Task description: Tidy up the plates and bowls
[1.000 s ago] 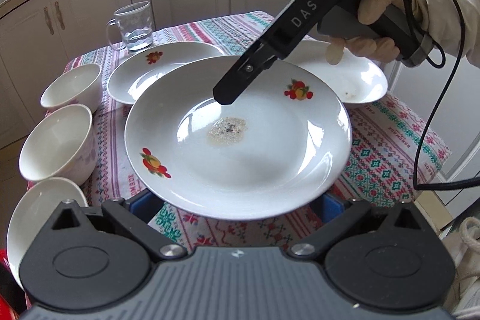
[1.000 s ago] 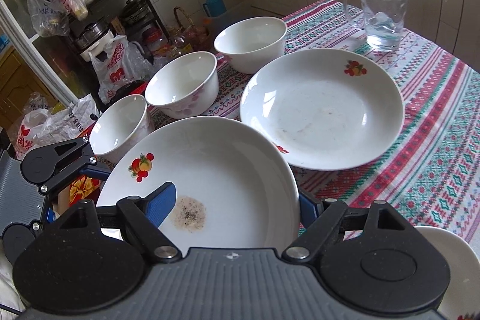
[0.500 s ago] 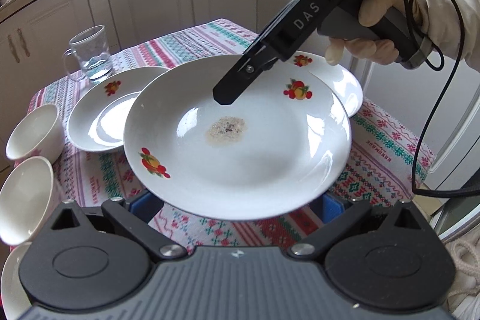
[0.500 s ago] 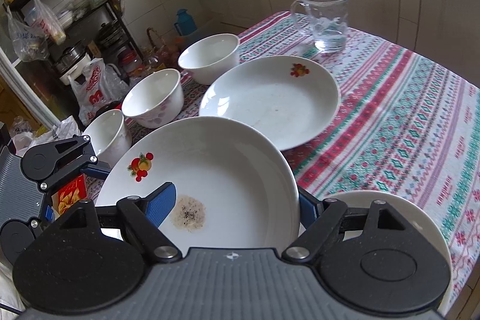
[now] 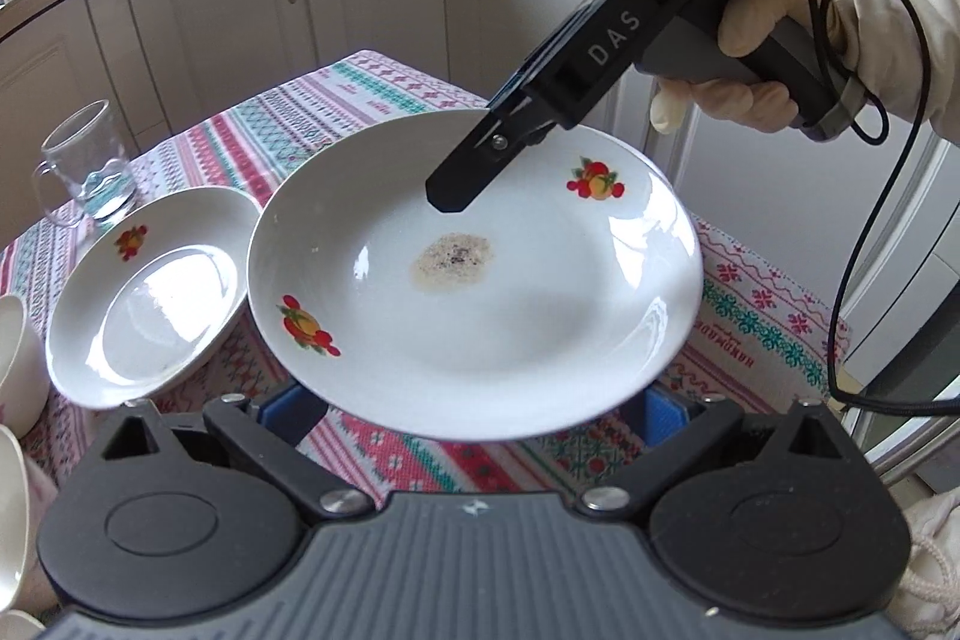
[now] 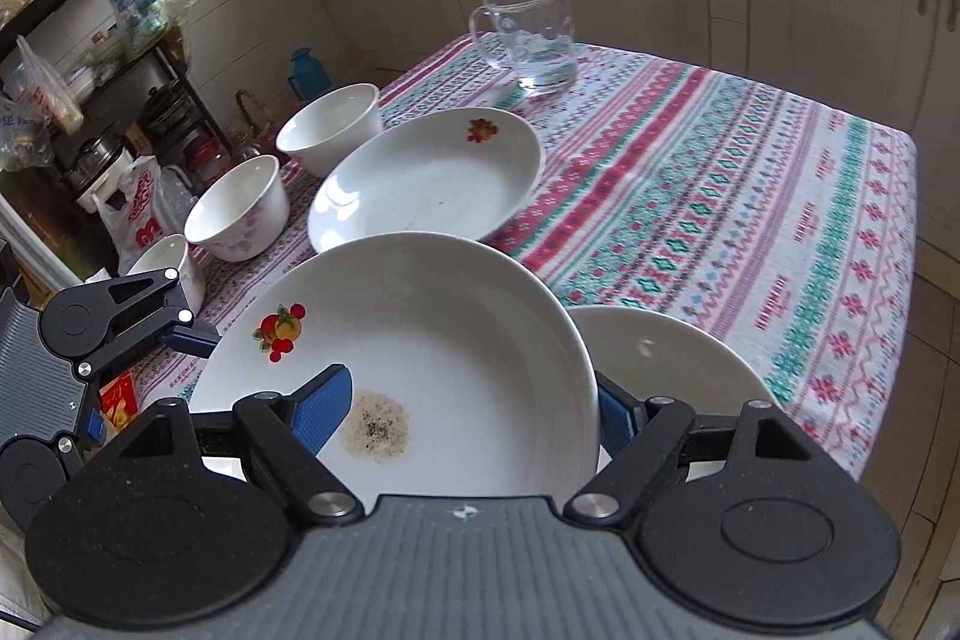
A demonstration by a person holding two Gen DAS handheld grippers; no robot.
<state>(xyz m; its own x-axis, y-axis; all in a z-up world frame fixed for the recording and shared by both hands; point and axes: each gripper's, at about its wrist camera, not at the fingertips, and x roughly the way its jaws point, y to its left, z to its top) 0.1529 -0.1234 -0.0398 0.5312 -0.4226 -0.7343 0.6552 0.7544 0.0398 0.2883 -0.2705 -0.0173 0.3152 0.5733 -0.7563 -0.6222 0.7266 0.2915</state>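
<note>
Plate (image 5: pixel 510 328), clamped by both grippers' fingers, has shifted rightward above another plate (image 6: pixel 678 370).

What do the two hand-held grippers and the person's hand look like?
The right gripper is black with a grey handle, white letters "DAS" and a black cable. The hand wears a cream glove and a pale sleeve. The left gripper has a black linkage, a ribbed grey body and blue fingers.
</note>
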